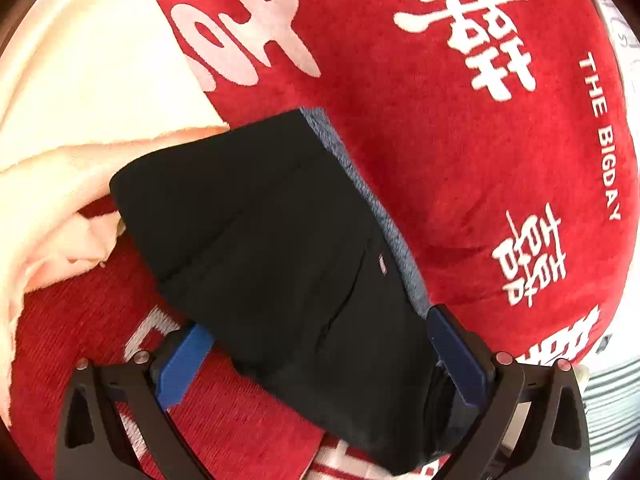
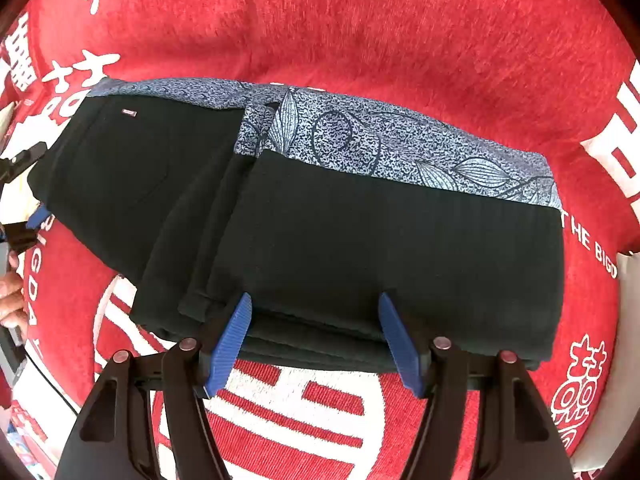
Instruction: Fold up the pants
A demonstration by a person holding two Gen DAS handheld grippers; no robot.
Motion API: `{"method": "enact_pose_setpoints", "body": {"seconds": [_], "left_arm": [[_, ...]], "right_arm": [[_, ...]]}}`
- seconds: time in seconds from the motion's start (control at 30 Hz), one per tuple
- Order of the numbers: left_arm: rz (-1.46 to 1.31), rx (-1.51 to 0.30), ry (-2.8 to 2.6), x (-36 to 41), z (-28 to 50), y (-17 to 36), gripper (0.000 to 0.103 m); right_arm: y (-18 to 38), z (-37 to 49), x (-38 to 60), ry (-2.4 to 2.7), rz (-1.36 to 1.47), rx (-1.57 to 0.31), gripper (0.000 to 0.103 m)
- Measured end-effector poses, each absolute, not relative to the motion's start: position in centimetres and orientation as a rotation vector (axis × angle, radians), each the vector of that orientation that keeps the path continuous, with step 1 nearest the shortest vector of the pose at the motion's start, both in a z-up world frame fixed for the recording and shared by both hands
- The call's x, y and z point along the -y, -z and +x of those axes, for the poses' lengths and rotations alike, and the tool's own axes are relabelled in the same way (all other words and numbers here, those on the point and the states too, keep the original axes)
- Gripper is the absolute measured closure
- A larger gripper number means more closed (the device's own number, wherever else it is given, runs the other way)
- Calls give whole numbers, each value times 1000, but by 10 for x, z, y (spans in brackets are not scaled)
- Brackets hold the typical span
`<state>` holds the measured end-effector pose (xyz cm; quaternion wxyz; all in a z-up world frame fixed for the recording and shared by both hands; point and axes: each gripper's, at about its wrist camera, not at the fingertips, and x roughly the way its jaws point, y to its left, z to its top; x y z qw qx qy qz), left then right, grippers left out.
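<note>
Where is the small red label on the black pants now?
In the right wrist view, the small red label sits on the upper left of the black pants, just below the blue patterned cloth.

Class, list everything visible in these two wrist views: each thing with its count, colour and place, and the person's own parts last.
black pants: one, black, folded on the red blanket
patterned cloth: one, blue-grey leaf print, under the pants
red blanket: one, red with white characters, beneath everything
cream cloth: one, pale cream, beside the pants
left gripper: one, black with blue pads, open astride the pants' end
right gripper: one, black with blue pads, open at the pants' near edge
hand: one, partly seen at the frame edge
</note>
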<state>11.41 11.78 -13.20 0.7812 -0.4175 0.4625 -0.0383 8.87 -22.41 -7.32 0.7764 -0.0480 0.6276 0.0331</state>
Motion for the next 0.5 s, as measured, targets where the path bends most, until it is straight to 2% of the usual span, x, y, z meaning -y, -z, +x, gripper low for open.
{"method": "enact_pose_setpoints", "body": {"seconds": [0.23,0.27,0.3,0.33,0.37,0.5], "left_arm": [[-870,-1019,28,-107,124,130,2],[-848,-1031,-9,-105,124,129,15],[-822,-1052,-48,-104,126,129,34],[-800,-1072,-84,-105,127,129,45],[-782,-1088,-110,-106,127,130,67],[-658,-1113,-123,-97,131,121,74]], "right_arm": [[73,89,225,-71,-105,-1356,33],[73,89,225,-70,-105,-1357,33],[72,89,224,-69,-107,-1357,33],[70,90,224,-67,-108,-1357,33],[67,90,223,-65,-107,-1358,33],[48,97,218,-83,-83,-1364,33]]}}
